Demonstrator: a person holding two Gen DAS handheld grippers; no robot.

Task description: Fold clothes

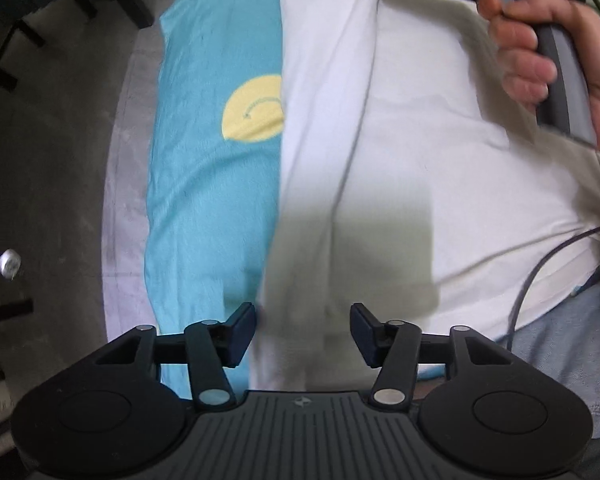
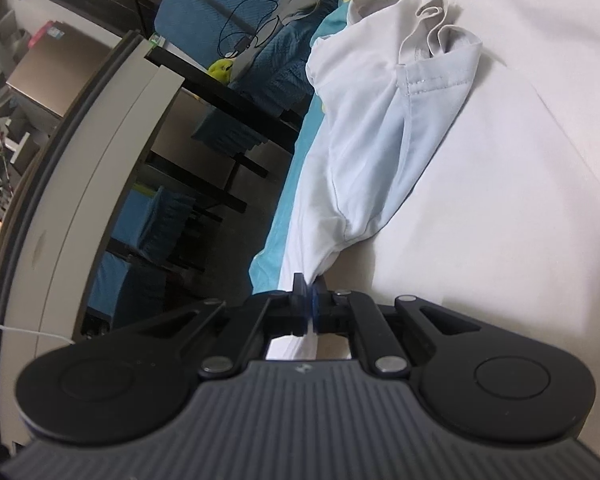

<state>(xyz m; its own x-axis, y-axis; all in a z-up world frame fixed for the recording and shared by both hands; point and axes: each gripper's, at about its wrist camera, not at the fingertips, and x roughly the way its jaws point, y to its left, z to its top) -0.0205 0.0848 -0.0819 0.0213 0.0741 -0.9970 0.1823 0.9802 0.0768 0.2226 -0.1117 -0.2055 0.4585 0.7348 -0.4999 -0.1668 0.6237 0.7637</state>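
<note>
The white cotton T-shirt (image 1: 380, 140) lies on the turquoise sheet (image 1: 212, 160), its folded edge running straight ahead from the wide, empty left tongs (image 1: 303, 330), while the right tongs (image 2: 310, 306), pinched onto its edge, are nearer the sleeve (image 2: 400, 152).

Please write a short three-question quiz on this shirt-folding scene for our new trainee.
1. True or false: the left gripper is open and holds nothing.
2. What does the right gripper pinch? A) blue sheet B) white shirt C) cable
3. Fill in: the blue sheet shows a ______ circle.

Key: 1 true; 2 B, the white shirt; 3 yellow, the yellow circle.
</note>
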